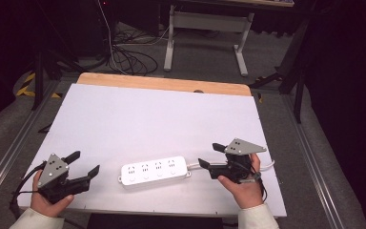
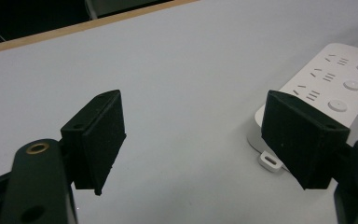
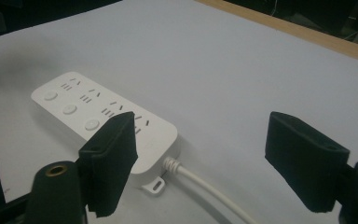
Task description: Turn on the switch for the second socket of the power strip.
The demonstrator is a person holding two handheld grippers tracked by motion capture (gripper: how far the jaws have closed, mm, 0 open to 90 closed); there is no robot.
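Two tools are held low over the white counter (image 1: 124,114), left tool (image 1: 86,164) and right tool (image 1: 208,155) both spread open; a white power strip (image 1: 155,172) lies flat between them, untouched.

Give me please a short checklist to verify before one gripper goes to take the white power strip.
1. Left gripper open: ok.
2. Right gripper open: ok.
3. Both grippers hold nothing: ok.
4. Power strip lies flat on the table, sockets up: ok.
5. Cable leaves the strip's end beside the right gripper, not caught between its jaws: ok.
6. Where the cable's far end goes, plugged in or not: cannot tell.
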